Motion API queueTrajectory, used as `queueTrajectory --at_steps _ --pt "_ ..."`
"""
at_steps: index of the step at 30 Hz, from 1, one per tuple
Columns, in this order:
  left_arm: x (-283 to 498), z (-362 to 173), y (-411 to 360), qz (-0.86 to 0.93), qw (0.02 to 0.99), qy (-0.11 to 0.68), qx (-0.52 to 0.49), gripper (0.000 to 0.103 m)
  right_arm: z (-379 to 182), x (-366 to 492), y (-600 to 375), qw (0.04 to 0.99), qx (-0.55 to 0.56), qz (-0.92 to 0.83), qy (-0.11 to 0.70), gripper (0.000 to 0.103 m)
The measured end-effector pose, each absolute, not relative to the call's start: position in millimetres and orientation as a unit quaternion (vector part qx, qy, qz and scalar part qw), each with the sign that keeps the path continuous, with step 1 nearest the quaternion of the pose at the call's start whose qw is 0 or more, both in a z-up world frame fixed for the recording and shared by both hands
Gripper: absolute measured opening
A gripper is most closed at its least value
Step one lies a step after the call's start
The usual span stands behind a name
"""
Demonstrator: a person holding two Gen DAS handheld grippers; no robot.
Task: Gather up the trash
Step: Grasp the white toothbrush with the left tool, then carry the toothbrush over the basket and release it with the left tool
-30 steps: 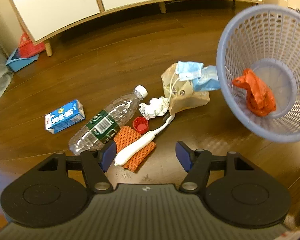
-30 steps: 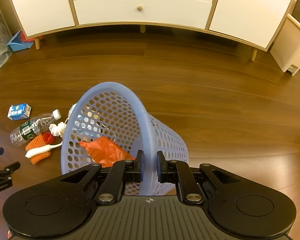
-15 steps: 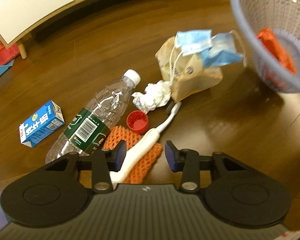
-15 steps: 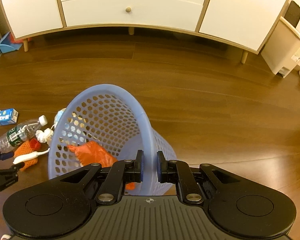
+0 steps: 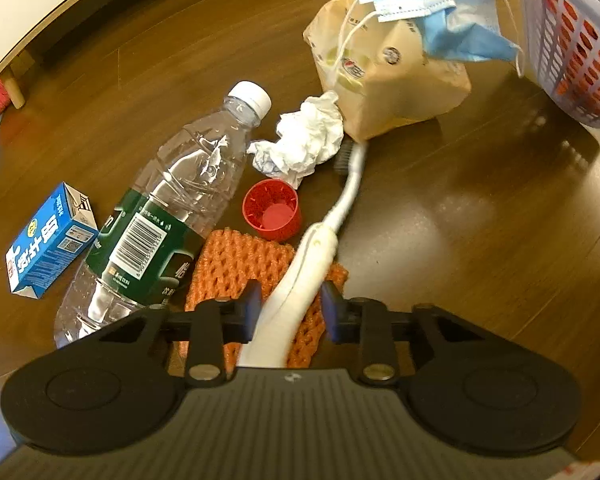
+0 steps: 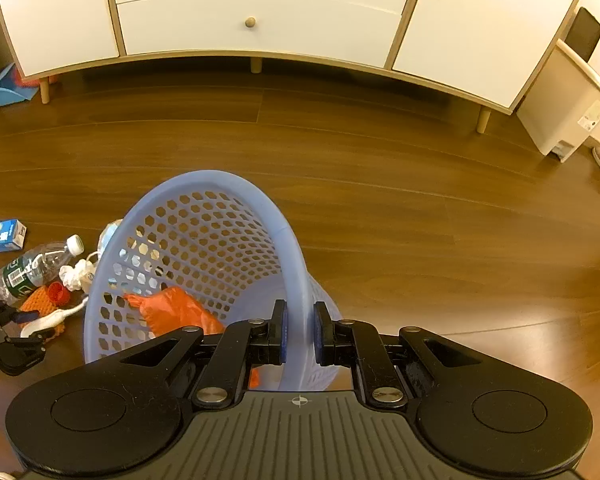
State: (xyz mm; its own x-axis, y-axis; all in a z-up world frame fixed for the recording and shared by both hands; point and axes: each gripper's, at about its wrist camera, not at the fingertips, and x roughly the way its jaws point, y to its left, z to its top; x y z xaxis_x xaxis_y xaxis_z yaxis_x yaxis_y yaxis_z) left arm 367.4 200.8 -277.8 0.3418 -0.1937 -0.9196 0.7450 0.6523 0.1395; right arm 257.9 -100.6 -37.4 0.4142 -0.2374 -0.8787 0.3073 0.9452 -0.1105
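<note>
The brown wood floor (image 6: 380,208) fills most of both views, and its right half in the right wrist view is bare and open. A long white cabinet (image 6: 260,20) on short legs runs across the top of that view, with a white bin (image 6: 568,108) at the upper right.

The blue basket (image 6: 204,248) is tipped, its open mouth facing the lower left of the frame. An orange bag (image 6: 172,308) lies inside it. The right gripper (image 6: 299,332) pinches the basket's rim, one finger on each side.

The trash sits in a tight pile at the left, just beside the basket. In the left wrist view, a tan paper bag (image 5: 400,92) with a blue face mask (image 5: 420,4) on top lies at the upper middle. A clear bottle (image 5: 172,208) lies at an angle, cap toward the top. A blue carton (image 5: 48,240) lies at the left edge, a little apart.

The left gripper (image 5: 290,304) is part way open, with a finger on each side of the white toothbrush (image 5: 312,260), not yet squeezing it. The toothbrush runs from between the fingers up and to the right, its brush end by a white crumpled paper (image 5: 304,140). Its handle rests on an orange net (image 5: 244,272). A red cap (image 5: 272,210) sits just left of it.
</note>
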Motion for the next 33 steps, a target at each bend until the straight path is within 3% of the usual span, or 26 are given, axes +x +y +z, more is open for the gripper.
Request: queueTrajectory --at_steps 4,7,10,12,17,33 --pt "367.1 -272.8 198.6 -0.321 0.765 0.485 0.277 0.022 -37.3 256.5 -100.8 0.841 0.034 -0.160 0.515 0.009" --pt "370.8 -275.9 194.9 -0.305 0.768 0.494 0.271 0.029 -37.4 255.8 -101.5 0.841 0.034 -0.160 0.515 0.009" --pt "368.7 -277.8 188.6 -0.314 0.761 0.494 0.280 0.030 -37.5 254.2 -100.7 0.842 0.032 -0.157 0.514 0.009" --pt "366.8 -278.1 184.9 -0.323 0.756 0.491 0.287 0.021 -37.7 254.5 -101.4 0.843 0.028 -0.156 0.514 0.009" --pt "360.0 -268.9 181.6 -0.337 0.760 0.473 0.290 0.017 -38.6 255.2 -100.7 0.842 0.026 -0.158 0.515 0.009" --pt "325.3 -176.3 216.0 -0.351 0.784 0.448 0.246 0.017 -41.4 250.9 -96.2 0.848 0.006 -0.153 0.508 0.009"
